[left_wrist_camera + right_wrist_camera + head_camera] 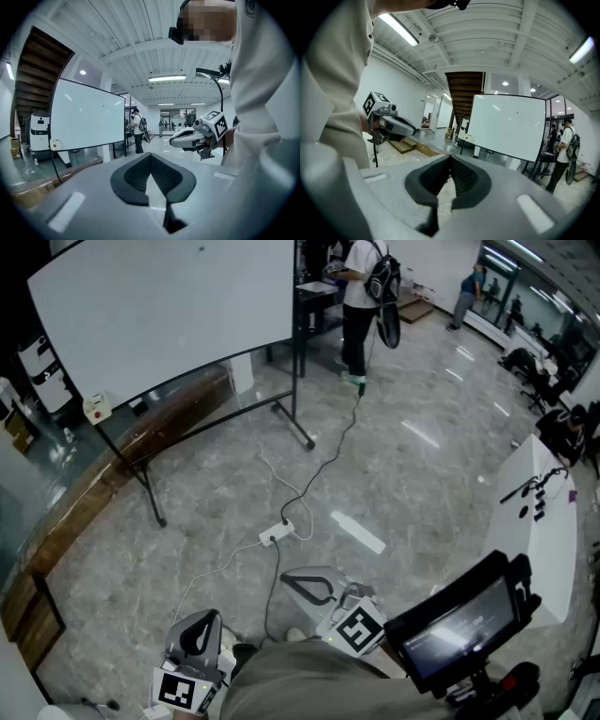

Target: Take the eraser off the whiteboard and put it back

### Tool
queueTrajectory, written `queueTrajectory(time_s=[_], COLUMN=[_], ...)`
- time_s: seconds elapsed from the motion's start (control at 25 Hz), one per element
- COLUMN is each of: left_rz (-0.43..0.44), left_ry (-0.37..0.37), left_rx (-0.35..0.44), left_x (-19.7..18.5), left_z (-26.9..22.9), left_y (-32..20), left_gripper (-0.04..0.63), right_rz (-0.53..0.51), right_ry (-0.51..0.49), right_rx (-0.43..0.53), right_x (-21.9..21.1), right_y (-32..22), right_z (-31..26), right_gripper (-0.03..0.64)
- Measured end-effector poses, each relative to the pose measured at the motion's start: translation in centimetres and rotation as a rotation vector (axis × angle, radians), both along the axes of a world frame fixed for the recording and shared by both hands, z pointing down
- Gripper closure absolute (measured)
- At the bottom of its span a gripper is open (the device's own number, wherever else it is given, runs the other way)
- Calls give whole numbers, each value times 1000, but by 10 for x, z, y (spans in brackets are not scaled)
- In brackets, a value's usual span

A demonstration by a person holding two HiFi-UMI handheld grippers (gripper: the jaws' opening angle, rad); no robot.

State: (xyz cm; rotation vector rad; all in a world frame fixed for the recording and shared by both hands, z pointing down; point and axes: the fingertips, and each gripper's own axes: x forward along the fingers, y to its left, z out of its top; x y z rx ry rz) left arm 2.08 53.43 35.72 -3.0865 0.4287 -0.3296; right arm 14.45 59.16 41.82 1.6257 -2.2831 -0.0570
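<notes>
One eraser point(97, 409) sits on the whiteboard point(169, 306), at its corner.

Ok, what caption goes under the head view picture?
Left tool and right tool, both shut, face the whiteboard with its eraser.

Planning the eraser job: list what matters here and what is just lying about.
Job: whiteboard, eraser at its lower left corner, left gripper and right gripper, both empty.
Lying about: power strip, cable, screen, white table.
</notes>
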Motion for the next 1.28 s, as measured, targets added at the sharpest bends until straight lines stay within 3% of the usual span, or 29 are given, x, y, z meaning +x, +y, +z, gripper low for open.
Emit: queueTrajectory(time_s=[0.16,0.84,1.28], left_rz=[58,-45,-20], left_ry=[-12,-24,-11], left_rx=[-30,-64,-96], left_x=[13,-30,-51], left_z=[6,27,35], left_y=[1,-17,-57], left_gripper=[591,591,590], right_rz=[72,32,24], right_ry=[-22,-79,-70], right_rx=[8,-44,-84], right_x=[5,-28,-51], right_y=[-4,-18,-57], right_z=[-51,-22,-12], right_gripper=[614,614,614])
